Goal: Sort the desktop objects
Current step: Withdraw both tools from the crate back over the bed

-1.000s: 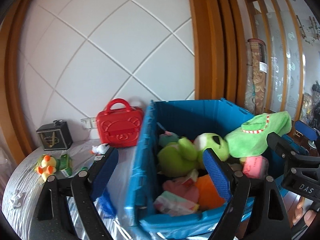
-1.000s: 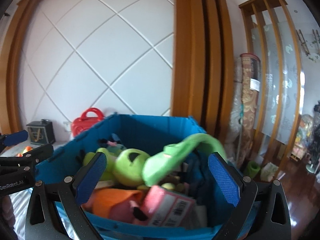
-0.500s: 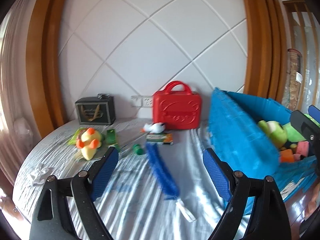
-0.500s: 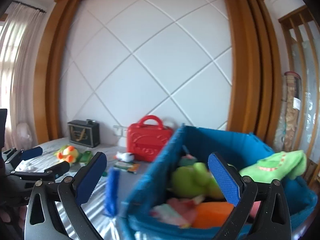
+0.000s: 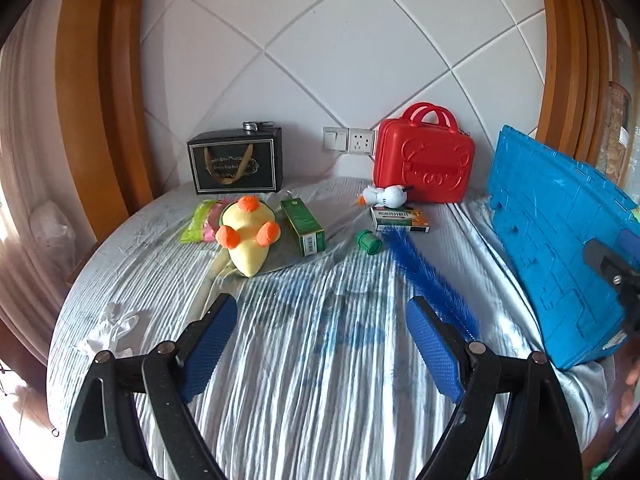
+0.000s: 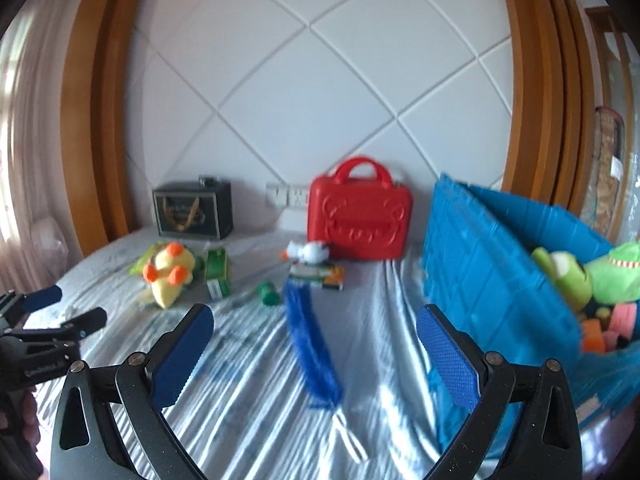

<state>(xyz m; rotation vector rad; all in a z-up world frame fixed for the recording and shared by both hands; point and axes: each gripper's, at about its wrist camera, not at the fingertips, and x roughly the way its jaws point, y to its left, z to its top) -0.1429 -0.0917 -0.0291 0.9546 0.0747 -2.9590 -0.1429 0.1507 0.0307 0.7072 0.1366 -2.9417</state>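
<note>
**Both grippers wide and empty over a table full of toys**

The left gripper (image 5: 322, 344) hangs above the striped cloth of the table (image 5: 320, 400), jaws spread wide, nothing between the blue pads (image 5: 208, 344). Same on the other side: the right gripper (image 6: 316, 354) is wide apart and empty too.

Out on the table, the yellow plush toy (image 5: 248, 236) lies with orange feet up, a green-pink packet (image 5: 200, 220) just beside it at its left and a green box (image 5: 303, 226) at its right. Further right sits a small green cup (image 5: 369, 242) on its side, then a flat green-orange carton (image 5: 400, 220) with a little white duck toy (image 5: 384, 196) behind it. A long blue feather (image 5: 432, 280) runs from the carton toward the camera. At the wall stand a black gift bag (image 5: 236, 166) and a red toy suitcase (image 5: 424, 168).

The left view sharply shows a crumpled white wad (image 5: 110, 328) near the table's left edge, but only the outside wall of the blue crate (image 5: 552, 248). The right view, blurrier, looks over the crate's rim: green plush toys (image 6: 592, 276) piled inside, pink and orange pieces below them. It also catches the left gripper at its far left edge, while the left view shows only a dark piece of the right gripper at its right edge.
</note>
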